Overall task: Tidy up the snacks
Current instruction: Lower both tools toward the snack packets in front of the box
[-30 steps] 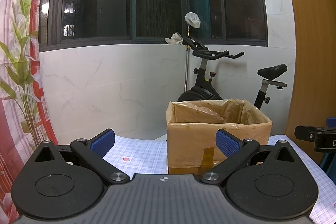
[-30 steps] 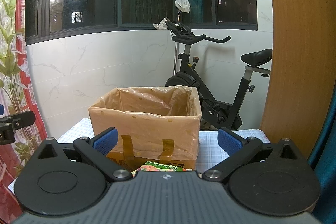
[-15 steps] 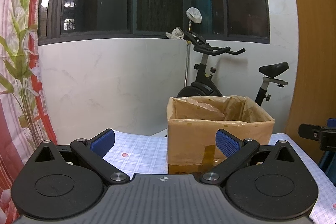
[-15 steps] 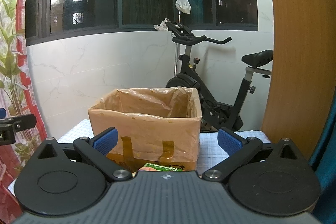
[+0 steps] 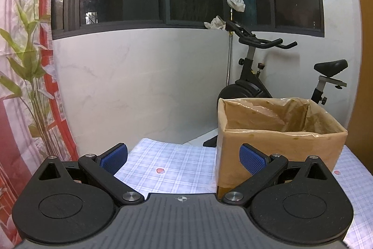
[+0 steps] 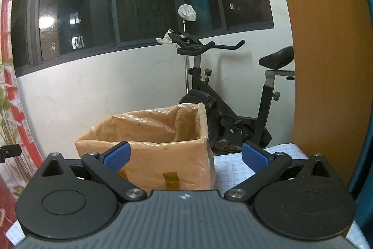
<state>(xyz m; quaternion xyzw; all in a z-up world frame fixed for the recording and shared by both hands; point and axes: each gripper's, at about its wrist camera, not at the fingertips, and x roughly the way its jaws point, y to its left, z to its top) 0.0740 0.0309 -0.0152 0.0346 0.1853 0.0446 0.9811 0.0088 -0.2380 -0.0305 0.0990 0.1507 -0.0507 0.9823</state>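
An open cardboard box (image 5: 286,146) lined with a brownish plastic bag stands on the checked tablecloth (image 5: 177,167). It also shows in the right wrist view (image 6: 163,160). My left gripper (image 5: 183,158) is open and empty, held above the cloth just left of the box. My right gripper (image 6: 185,155) is open and empty, in front of the box and a little to its right. No snack shows in either view now. The tip of the left gripper (image 6: 9,152) shows at the left edge of the right wrist view.
An exercise bike (image 5: 261,76) stands behind the table against the white wall; it also shows in the right wrist view (image 6: 223,109). A wooden panel (image 6: 326,50) rises at the right. A red patterned curtain (image 5: 21,85) hangs at the left.
Both grippers have shifted left and tilted, so the box now sits further right in the left view. The green snack packet below the box in the right view is out of sight.
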